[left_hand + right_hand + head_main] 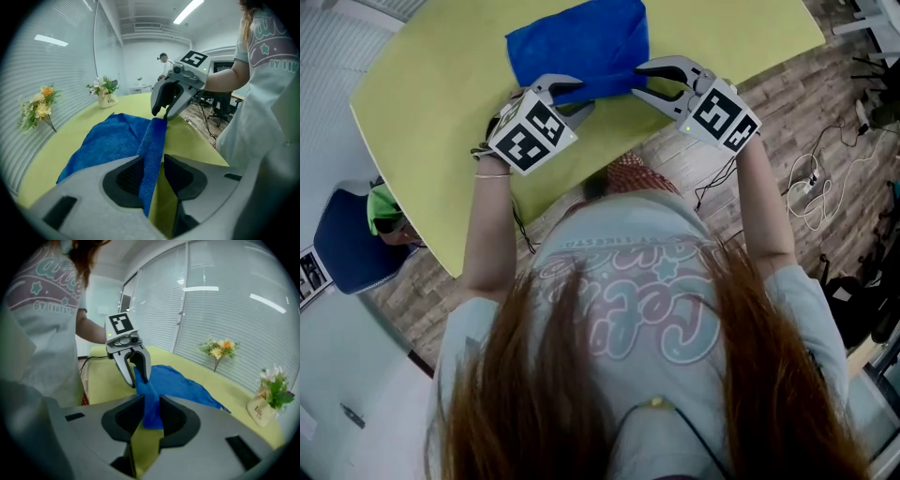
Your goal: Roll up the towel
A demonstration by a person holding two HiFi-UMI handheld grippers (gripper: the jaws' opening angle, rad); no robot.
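**Item: towel [581, 42].** Blue, loosely folded, on the yellow-green table [431, 112]. We find its near edge gathered into a raised ridge that passes through both sets of fingers. The rest of the cloth lies beyond the fingertips, away from us.

**Holder, left gripper [584, 94].** The jaws stand apart and straddle one end of the ridge. The cloth leans on one inner face, and bare table shows through the gap at the other. We see no clamp.

**Holder, right gripper [635, 81].** The jaws stand somewhat apart around the other end of the ridge. A corner of cloth hangs down between them. It brushes the faces, but we judge it slack and not pinched.

**Governing relation.** The ridge's long axis runs straight from one gripper to the other, and each gripper points along it towards its partner. Neither hand is nearer, as each sits at its own end. We judge that rolling calls for both to close on this edge, then carry it over and away from us, across the flat cloth ahead.
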